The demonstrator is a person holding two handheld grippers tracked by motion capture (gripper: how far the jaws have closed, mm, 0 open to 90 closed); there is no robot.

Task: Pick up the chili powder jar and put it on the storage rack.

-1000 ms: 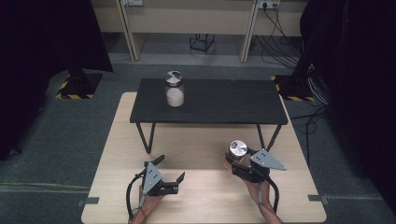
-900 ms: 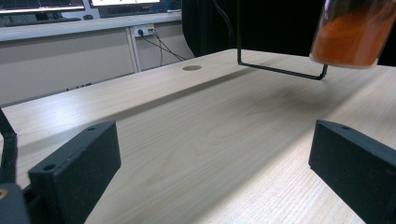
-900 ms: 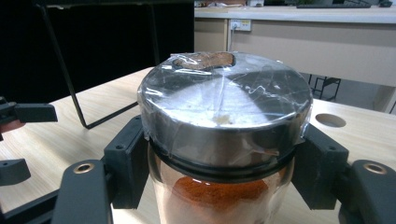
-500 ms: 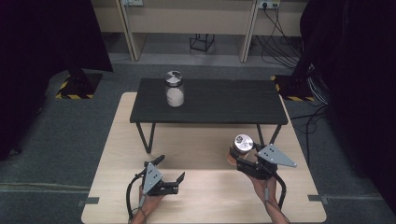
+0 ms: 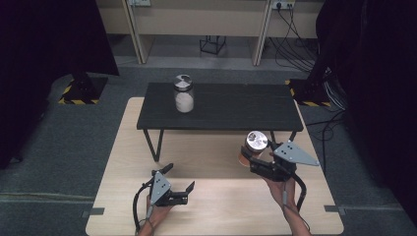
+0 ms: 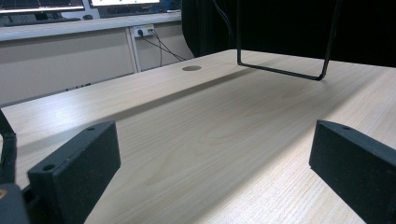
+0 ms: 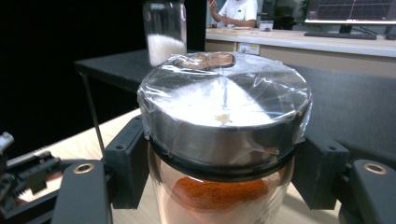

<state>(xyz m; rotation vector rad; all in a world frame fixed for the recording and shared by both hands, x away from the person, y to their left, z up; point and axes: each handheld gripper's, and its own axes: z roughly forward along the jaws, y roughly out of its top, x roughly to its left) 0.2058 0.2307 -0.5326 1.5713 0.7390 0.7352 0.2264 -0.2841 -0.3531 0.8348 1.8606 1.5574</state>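
High view, nearest part first: the left tool (image 5: 179,188) is seen low over the pale wooden bench (image 5: 216,206), its jaws spread wide with nothing between them, as the left gripper view confirms with bare bench top between the two black jaws. To the right and slightly farther off, the right tool (image 5: 252,158) is closed on the clear glass jar of orange-red powder with a film-wrapped metal lid (image 5: 254,145); in the right gripper view the jar (image 7: 223,154) is gripped just under its lid, upright, and it is judged to be held clear of the bench. Beyond both lies the small black slatted shelf on wire legs (image 5: 236,105), on whose left part a second clear glass jar of white powder (image 5: 184,94) stands. The relation that matters is judged to be this: the shelf lies ahead of and above the held jar, its free right part almost straight ahead of the right tool, so the right hand is the nearer one, and the jar's long axis is to be kept vertical.
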